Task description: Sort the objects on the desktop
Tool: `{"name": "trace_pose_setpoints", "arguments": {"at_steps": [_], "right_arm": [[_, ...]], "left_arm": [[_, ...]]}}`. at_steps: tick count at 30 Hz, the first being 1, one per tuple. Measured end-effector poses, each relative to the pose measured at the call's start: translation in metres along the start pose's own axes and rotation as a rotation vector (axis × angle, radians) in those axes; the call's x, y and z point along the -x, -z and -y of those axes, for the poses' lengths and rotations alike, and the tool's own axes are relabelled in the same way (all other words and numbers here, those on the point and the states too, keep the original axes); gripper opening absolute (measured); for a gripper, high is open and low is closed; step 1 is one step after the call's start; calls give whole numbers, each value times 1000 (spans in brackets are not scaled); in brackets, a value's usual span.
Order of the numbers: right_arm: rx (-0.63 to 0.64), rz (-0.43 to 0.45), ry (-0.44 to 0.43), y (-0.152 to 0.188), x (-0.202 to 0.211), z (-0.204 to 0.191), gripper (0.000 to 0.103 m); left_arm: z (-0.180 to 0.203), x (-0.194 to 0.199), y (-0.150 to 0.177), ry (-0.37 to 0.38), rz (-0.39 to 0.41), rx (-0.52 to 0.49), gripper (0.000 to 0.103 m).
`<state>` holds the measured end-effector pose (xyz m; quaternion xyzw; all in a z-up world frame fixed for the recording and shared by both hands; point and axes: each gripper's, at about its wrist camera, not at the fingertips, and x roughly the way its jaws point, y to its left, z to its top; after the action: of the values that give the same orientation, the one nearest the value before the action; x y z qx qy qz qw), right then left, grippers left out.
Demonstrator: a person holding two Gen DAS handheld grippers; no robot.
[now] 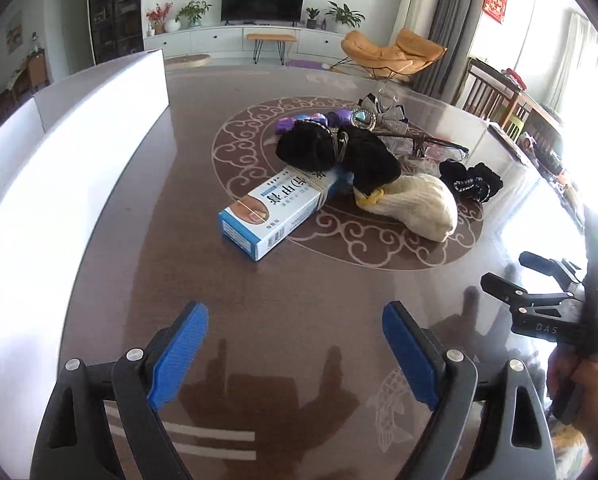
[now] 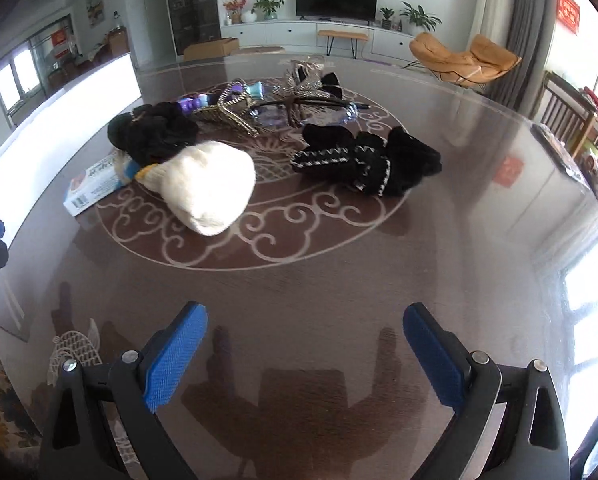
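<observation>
Left wrist view: my left gripper [image 1: 295, 356] gapes, empty | blue-and-white cardboard box [image 1: 269, 216] left of cream knitted pouch [image 1: 413, 206], black fluffy scrunchie [image 1: 331, 152] behind it, black trimmed bow [image 2: 365, 160] right | my right gripper [image 2: 305, 360] wide, empty | judged: nothing sorted yet.

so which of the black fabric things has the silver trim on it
The black bow lying apart, right of the cream pouch. The other black bundle rests on the blue and white box and shows no such edging.
</observation>
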<state>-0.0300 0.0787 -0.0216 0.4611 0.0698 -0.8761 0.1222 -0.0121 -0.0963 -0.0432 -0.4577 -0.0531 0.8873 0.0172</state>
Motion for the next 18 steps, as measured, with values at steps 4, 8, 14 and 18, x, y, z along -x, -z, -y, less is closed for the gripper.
{"name": "trace_pose_setpoints", "arguments": {"at_steps": [4, 8, 14, 18], "right_arm": [[-37, 12, -1, 1, -8, 15, 101], [-46, 11, 14, -3, -7, 14, 103], [-52, 5, 31, -10, -10, 12, 103], [-54, 6, 35, -4, -13, 12, 103]], "left_arm": [[23, -33, -7, -32, -13, -23, 89], [40, -49, -11, -81, 15, -108, 91], [38, -51, -14, -70, 3, -102, 103], [38, -51, -14, -69, 3, -103, 103]]}}
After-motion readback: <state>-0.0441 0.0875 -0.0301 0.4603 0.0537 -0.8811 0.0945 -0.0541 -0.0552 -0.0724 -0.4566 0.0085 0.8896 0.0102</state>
